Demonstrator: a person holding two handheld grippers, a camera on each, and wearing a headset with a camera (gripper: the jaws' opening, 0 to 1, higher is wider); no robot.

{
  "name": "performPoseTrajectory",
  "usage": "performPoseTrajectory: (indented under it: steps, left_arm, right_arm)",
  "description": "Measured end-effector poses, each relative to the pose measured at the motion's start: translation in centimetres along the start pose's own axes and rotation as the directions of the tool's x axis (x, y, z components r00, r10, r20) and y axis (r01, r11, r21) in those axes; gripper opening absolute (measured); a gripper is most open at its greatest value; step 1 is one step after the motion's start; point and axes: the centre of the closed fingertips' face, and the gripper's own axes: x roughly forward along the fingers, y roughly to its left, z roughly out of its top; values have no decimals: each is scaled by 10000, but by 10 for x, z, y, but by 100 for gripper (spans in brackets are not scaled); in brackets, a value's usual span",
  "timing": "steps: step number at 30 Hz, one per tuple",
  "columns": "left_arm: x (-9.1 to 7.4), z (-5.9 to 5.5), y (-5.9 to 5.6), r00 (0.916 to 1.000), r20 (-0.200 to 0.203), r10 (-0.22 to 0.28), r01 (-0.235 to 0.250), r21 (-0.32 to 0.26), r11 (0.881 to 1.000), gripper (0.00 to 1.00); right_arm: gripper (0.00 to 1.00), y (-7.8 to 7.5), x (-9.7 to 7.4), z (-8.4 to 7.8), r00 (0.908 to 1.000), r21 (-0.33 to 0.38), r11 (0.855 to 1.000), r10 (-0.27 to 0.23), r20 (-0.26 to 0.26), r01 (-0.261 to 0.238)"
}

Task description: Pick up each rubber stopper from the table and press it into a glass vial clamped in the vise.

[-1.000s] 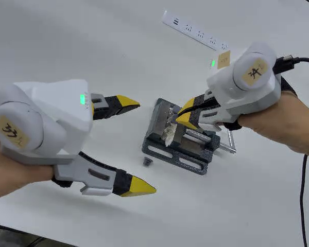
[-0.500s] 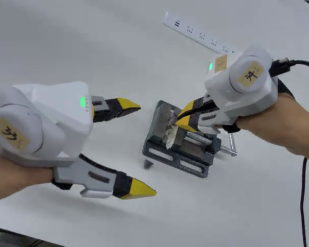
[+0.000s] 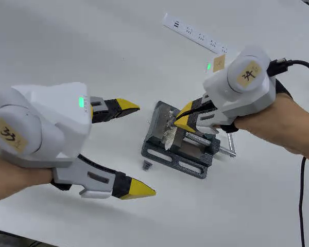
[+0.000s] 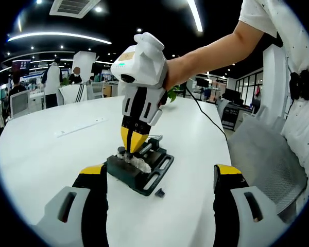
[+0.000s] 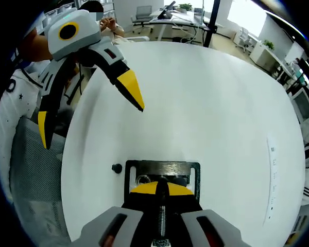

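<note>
A dark metal vise (image 3: pixel 179 150) (image 4: pixel 142 171) (image 5: pixel 161 167) stands mid-table with pale glass vials (image 3: pixel 169 136) (image 4: pixel 135 163) clamped between its jaws. My right gripper (image 3: pixel 178 121) (image 5: pixel 160 188) is shut, tips down on the vials at the vise's top; I cannot see whether anything is between the tips. It enters the left gripper view (image 4: pixel 132 142) from above. One small dark rubber stopper (image 3: pixel 147 164) (image 4: pixel 159 193) (image 5: pixel 116 168) lies on the table beside the vise's base. My left gripper (image 3: pixel 136 149) (image 4: pixel 159 171) hangs open left of the vise, holding nothing.
A white power strip (image 3: pixel 194 34) (image 5: pixel 270 175) lies at the far side of the white table (image 3: pixel 92 56). The vise's screw handle (image 3: pixel 224 150) sticks out to the right. A black cable (image 3: pixel 302 175) runs from the right gripper. Office desks and people are in the background.
The right gripper has leaned slightly left over the vise, its tips still on the vials. The left gripper stays open in much the same place.
</note>
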Motion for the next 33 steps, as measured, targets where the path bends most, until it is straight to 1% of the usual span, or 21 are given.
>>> performPoseTrajectory:
  steps: [2, 3, 6, 11, 15, 18, 20, 25, 29, 33]
  left_arm:
    - [1, 0, 0, 10000, 2, -18, 18, 19, 10000, 84]
    - [1, 0, 0, 10000, -11, -17, 17, 26, 10000, 84]
    - [1, 1, 0, 10000, 32, -25, 25, 23, 10000, 84]
    - [3, 2, 0, 10000, 68, -14, 14, 16, 10000, 84]
    - [3, 3, -1, 10000, 79, -44, 43, 28, 10000, 84]
    - [3, 4, 0, 9999, 98, -29, 29, 25, 10000, 83]
    - [3, 4, 1, 9999, 111, -10, 10, 20, 10000, 83]
    - [3, 4, 2, 9999, 126, -1, 1, 22, 10000, 83]
    - [3, 5, 2, 9999, 141, 20, -20, 28, 10000, 83]
    - [4, 7, 2, 9999, 159, 25, -26, 38, 10000, 83]
  right_arm:
    - [0, -2, 0, -1, 10000, -70, 10000, 48, -72, -49]
    - [0, -2, 0, -1, 9999, 126, 9999, 108, -87, -107]
    - [0, -3, 0, -1, 9997, 173, 9997, 194, -127, -192]
    - [0, -2, 1, -1, 9995, 1, 9999, 144, -275, -144]
    - [0, -1, 1, -1, 9991, 59, 9998, 212, -357, -210]
    - [0, -1, 2, -1, 9988, -24, 9997, 259, -404, -260]
    - [0, 0, 2, -1, 9987, -136, 9995, 262, -446, -268]
    - [0, -1, 2, -2, 9989, -134, 9997, 206, -429, -212]
    - [0, 0, 2, -2, 9984, -231, 9996, 163, -537, -175]
    - [0, 0, 2, -2, 9984, -258, 9995, 180, -537, -194]
